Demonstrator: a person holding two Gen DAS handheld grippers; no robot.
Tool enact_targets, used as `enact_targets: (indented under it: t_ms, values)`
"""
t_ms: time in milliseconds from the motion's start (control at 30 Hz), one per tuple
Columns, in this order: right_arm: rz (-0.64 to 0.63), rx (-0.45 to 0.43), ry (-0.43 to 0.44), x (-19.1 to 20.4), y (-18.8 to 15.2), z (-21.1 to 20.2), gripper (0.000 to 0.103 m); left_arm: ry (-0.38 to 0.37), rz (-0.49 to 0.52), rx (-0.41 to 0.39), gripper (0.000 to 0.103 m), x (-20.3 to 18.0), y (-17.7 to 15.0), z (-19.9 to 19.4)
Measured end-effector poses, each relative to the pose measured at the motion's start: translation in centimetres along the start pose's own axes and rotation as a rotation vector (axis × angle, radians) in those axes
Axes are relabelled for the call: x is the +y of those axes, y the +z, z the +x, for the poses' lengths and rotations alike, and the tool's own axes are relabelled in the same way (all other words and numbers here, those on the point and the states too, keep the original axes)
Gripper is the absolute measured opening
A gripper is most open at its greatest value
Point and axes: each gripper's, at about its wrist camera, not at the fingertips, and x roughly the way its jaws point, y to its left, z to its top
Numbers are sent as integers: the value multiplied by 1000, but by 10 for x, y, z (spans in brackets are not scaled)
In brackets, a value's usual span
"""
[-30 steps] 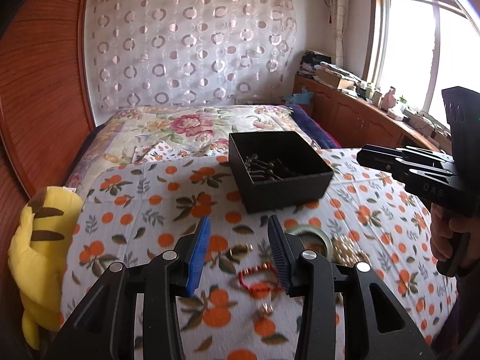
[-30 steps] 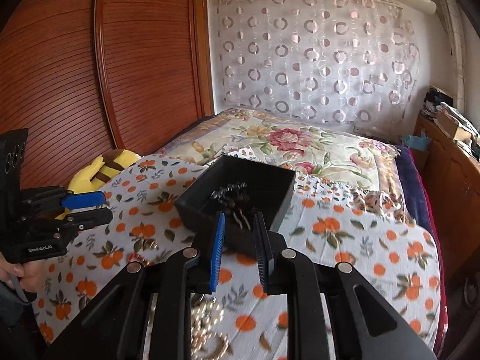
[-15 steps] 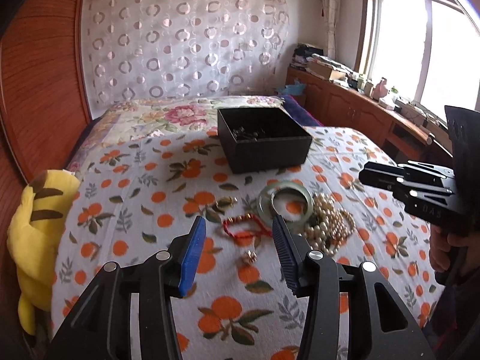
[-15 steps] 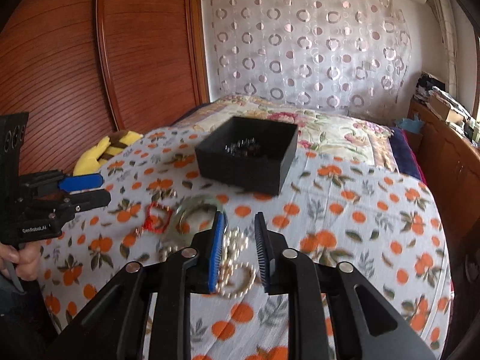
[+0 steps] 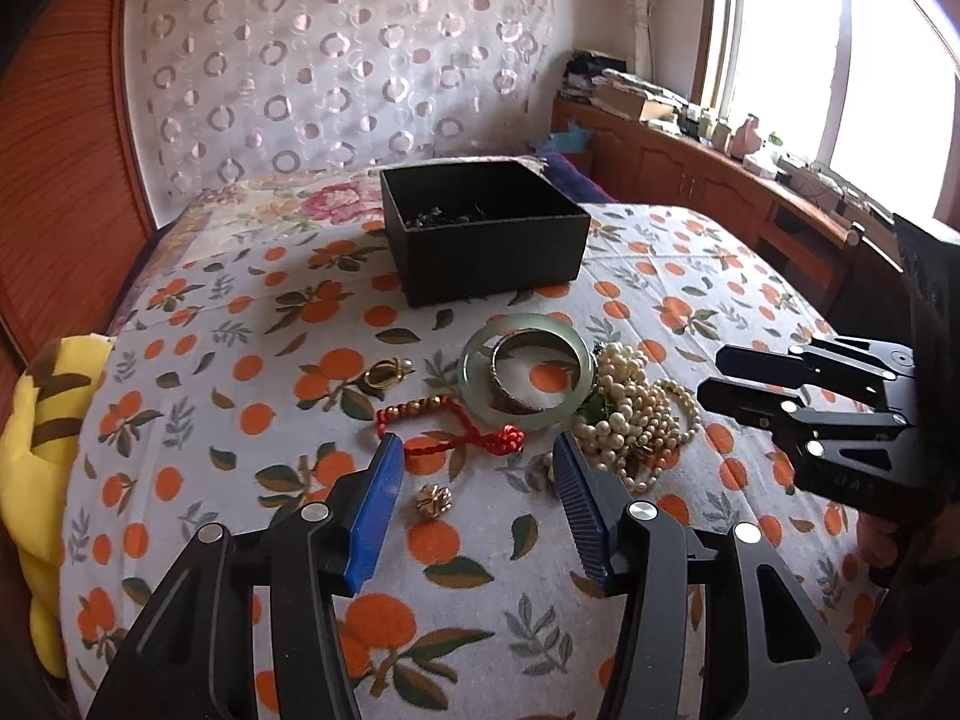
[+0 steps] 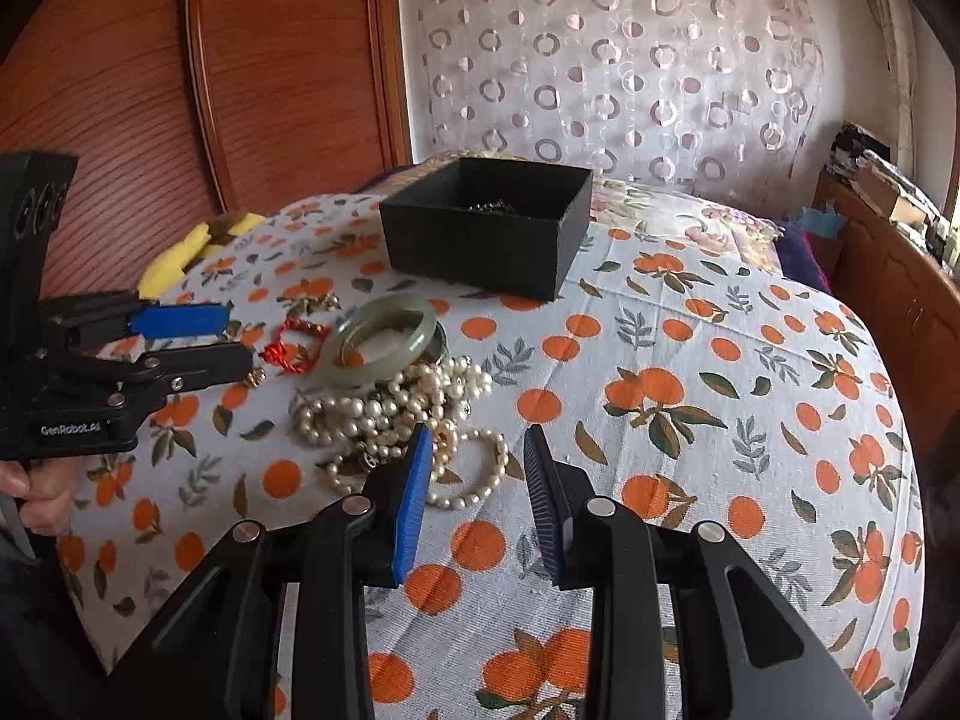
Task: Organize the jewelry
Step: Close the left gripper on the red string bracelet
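A heap of jewelry lies on the orange-print bedspread: a pale green jade bangle (image 5: 540, 324) (image 6: 390, 303), a pile of pearl strands (image 5: 630, 414) (image 6: 390, 402), a red cord bracelet (image 5: 456, 441) (image 6: 294, 348), a gold ring (image 5: 387, 372) and a small gold charm (image 5: 433, 501). Behind them stands an open black box (image 5: 486, 240) (image 6: 480, 228) with dark pieces inside. My left gripper (image 5: 475, 444) (image 6: 237, 339) hovers over the red cord and the charm, jaws opening, gripping nothing. My right gripper (image 6: 477, 432) (image 5: 711, 378) hangs over the near pearl loop, jaws opening and empty.
A yellow plush toy (image 5: 36, 450) lies at the bed's left edge by the wooden panel (image 6: 270, 60). A floral quilt (image 5: 288, 204) lies behind the box. A wooden cabinet (image 5: 690, 174) under the window runs along the right side. The bedspread drops away at the right.
Both grippers have come down and closer to the jewelry heap, and both pairs of jaws have spread wider. The box now sits farther off in both views.
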Motion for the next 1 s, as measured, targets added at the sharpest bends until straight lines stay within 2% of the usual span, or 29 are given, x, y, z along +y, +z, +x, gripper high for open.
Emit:
enact_targets:
  t_ms: [200,267,300,367,800,1000]
  values:
    - [-8,7,4,1,0,2,34,20,17,38,49,-5,4,21]
    - [-2,9,2,0,0,2,34,22,18,45,37,-5,5,24]
    - [-2,9,2,0,0,2,34,21,21,52,26,-5,5,26]
    - [-5,7,1,1,0,2,34,16,25,52,10,-6,5,25]
    - [-5,45,-14,0,-1,12,34,-3,-36,-83,8,5,5,-29]
    - [-3,61,-27,-1,-1,16,34,-16,-45,-118,8,9,2,-45]
